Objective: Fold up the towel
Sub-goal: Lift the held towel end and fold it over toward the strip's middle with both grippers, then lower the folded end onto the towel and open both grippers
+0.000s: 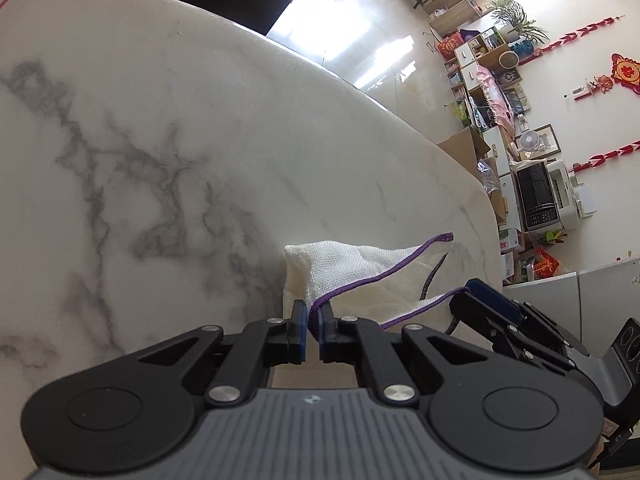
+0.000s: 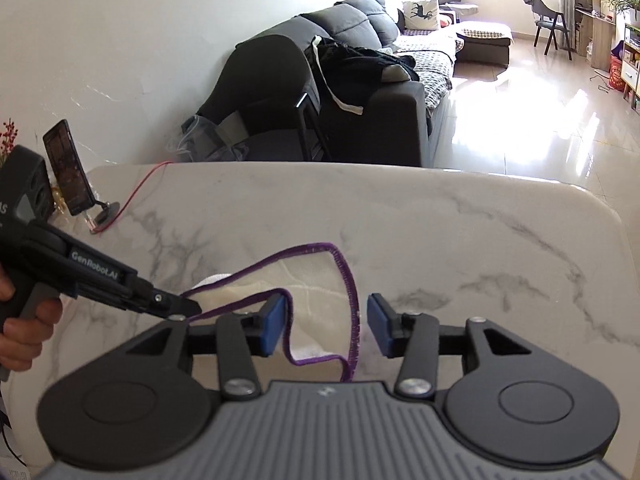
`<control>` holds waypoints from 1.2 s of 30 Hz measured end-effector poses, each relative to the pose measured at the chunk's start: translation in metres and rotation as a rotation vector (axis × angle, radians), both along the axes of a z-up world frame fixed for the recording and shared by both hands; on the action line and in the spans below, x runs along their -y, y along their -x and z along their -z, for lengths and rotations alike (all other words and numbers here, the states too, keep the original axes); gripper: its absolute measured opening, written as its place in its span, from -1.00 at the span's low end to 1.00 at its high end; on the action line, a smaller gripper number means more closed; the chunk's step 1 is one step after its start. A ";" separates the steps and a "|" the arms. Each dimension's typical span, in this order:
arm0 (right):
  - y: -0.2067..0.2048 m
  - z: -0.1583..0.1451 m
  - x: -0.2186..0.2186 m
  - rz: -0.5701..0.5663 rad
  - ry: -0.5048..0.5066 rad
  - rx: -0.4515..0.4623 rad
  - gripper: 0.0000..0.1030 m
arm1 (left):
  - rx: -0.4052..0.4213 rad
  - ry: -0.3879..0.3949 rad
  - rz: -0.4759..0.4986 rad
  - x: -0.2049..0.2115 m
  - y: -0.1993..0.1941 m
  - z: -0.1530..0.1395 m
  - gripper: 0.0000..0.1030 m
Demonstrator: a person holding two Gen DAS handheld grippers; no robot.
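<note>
Right wrist view showed the towel (image 2: 320, 304) on the marble desk (image 2: 480, 240), lying between the released right tongs (image 2: 326, 326), its purple hem looping off to the far side. The left tongs (image 1: 313, 330) were clenched on a hem corner at the left, so the free right corner lay nearest the right tongs.

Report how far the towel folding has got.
Done: little; the towel lies crumpled on the marble table, no neat fold visible. In hand: left gripper pinches its purple hem; right gripper stands open around the edge. Left: flatten, fold, square up.
</note>
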State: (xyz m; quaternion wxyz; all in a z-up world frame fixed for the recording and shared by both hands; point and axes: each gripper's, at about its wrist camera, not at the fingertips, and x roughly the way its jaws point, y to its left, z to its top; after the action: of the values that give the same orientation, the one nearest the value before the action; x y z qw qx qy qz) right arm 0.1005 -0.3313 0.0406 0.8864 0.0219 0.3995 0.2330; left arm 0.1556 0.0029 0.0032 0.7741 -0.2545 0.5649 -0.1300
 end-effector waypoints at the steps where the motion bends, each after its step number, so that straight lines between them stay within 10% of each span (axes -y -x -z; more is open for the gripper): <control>1: -0.003 0.000 -0.003 -0.010 0.011 0.011 0.04 | 0.002 -0.003 0.004 0.000 0.001 0.000 -0.91; 14: -0.033 0.015 -0.014 -0.193 0.029 0.032 -0.03 | -0.027 -0.015 -0.001 -0.008 0.001 0.005 -0.91; 24: -0.019 0.007 -0.008 -0.261 -0.041 0.099 -0.84 | -0.035 0.052 -0.036 -0.015 0.001 0.002 -0.91; 36: 0.031 -0.020 0.010 -0.335 -0.053 0.185 -0.89 | 0.036 0.126 -0.094 -0.024 0.028 -0.024 -0.91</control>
State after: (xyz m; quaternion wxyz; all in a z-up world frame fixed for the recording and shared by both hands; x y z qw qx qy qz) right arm 0.0696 -0.3416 0.0609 0.8672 -0.0432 0.3083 0.3886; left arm 0.1275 0.0266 0.0275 0.7719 -0.3265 0.5289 -0.1332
